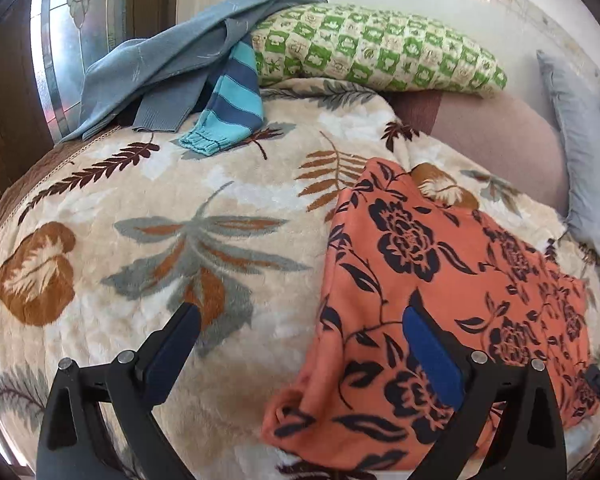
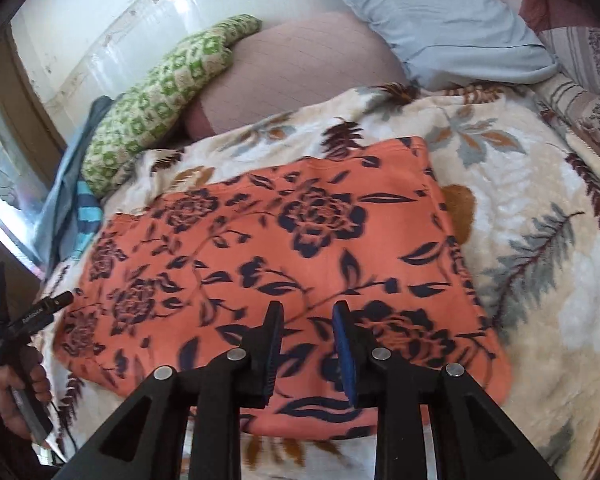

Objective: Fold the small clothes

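You held your left hand-held gripper [image 1: 300,320] wide open above the bed, its jaws far apart with nothing between them; one finger hung over the leaf-patterned blanket [image 1: 140,216] and the other over the near part of the orange floral garment [image 1: 440,280]. That garment lay folded into a flat, roughly rectangular shape on the blanket, on the right half of the left wrist view and filling the middle of the right wrist view.

Your right hand-held gripper [image 2: 306,312] pointed down at the near edge of the orange floral garment [image 2: 280,248]. Its jaws stood slightly apart, with a narrow gap and no cloth pinched between the blue pads [image 2: 342,344]; whether the tips touched the fabric I could not tell.

At the left edge of the right wrist view your left hand [image 2: 20,392] showed, gripping the handle of the other tool.

Farther back, a grey-blue sweater [image 1: 172,60] and a blue striped garment [image 1: 228,108] lay heaped at the far edge of the bed, just beside a green checked pillow [image 1: 380,52]. A pale blue pillow [image 2: 440,20] rested at the far right.
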Demonstrator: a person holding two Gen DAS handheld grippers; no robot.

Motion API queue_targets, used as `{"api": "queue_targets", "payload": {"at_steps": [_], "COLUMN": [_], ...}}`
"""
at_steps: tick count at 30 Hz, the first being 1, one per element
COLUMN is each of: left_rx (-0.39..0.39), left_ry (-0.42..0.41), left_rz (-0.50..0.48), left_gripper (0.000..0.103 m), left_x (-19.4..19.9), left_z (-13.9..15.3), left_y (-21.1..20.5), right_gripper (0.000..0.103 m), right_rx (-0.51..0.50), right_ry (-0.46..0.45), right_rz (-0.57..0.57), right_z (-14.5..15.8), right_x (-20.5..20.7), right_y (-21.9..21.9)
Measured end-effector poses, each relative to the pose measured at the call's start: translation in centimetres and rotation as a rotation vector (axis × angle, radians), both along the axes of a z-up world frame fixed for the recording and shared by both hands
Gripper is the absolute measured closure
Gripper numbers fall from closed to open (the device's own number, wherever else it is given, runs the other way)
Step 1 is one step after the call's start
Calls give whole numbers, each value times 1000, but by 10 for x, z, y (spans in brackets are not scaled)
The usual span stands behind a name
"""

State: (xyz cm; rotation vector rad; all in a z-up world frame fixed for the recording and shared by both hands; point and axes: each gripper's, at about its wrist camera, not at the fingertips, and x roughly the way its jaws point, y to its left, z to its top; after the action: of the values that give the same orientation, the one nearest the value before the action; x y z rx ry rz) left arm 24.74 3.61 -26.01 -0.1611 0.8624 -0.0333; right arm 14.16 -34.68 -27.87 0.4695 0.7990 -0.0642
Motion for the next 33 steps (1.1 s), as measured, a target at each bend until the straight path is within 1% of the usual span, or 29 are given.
{"api": "queue_targets", "payload": {"at_steps": [1, 2, 3, 4, 5, 6, 7, 8, 9, 10, 12, 14, 17, 18, 19, 21, 22, 23, 24, 25, 27, 28, 31, 33], "left_rx": [7, 43, 109, 198, 275, 278, 225, 175, 132, 97, 65, 20, -13, -32, -54, -109, -143, -176, -209, -231, -232, -229, -225, -239], "left_ry": [-12, -12, 5, 42, 78, 82, 76, 103, 114, 102, 96, 115, 124, 139, 163, 222, 257, 285, 298, 302, 313, 312, 284, 254], "left_rz": [-17, -45, -82, -113, -129, -130, -105, -85, -74, -60, -15, 8, 72, 89, 102, 120, 126, 138, 148, 151, 162, 176, 220, 212], "left_gripper": [2, 2, 2, 2, 1, 1, 1, 1, 2, 2, 2, 2, 2, 2, 2, 2, 2, 2, 2, 2, 2, 2, 2, 2], "left_x": [-7, -11, -13, -12, -11, -12, -13, -13, -15, -20, -35, -48, -63, -63, -61, -54, -51, -50, -50, -50, -46, -43, -33, -28], "left_z": [0, -3, -11, -23, -36, -44, -41, -37, -32, -26, -17, -10, -2, -3, -4, -11, -16, -21, -24, -26, -30, -32, -33, -32], "left_y": [-6, -15, -28, -40, -47, -47, -40, -32, -24, -16, -2, 10, 24, 27, 29, 31, 31, 29, 27, 25, 18, 16, 13, 10], "right_gripper": [69, 64, 60, 46, 45, 45, 42, 40, 40, 40, 40, 40, 40, 40, 40, 43, 47, 49, 49, 49, 49, 49, 49, 49], "right_rx": [54, 103, 135, 130, 54, -37, -91, -116, -127, -119, -74, -59, -27, -12, -8, -35, -85, -127, -134, -109, -52, -49, -33, -6], "right_ry": [2, 17, 54, 100, 109, 101, 108, 107, 103, 99, 63, -4, -83, -78, -47, 96, 135, 117, 100, 75, 16, -3, -24, -28], "right_rz": [17, 33, 53, 71, 82, 95, 110, 114, 113, 116, 130, 140, 202, 236, 270, 334, 340, 346, 351, 349, 317, 289, 219, 189], "right_z": [-5, -12, -21, -29, -30, -27, -26, -26, -25, -24, -17, -2, 10, 10, 3, -22, -31, -28, -22, -15, -4, 0, 5, 8], "right_x": [7, 15, 24, 31, 34, 37, 38, 37, 36, 35, 33, 27, 26, 28, 32, 43, 46, 44, 42, 40, 35, 34, 33, 35], "right_y": [7, 15, 23, 35, 48, 59, 68, 74, 76, 75, 73, 73, 85, 92, 100, 116, 122, 126, 126, 123, 109, 102, 79, 66]}}
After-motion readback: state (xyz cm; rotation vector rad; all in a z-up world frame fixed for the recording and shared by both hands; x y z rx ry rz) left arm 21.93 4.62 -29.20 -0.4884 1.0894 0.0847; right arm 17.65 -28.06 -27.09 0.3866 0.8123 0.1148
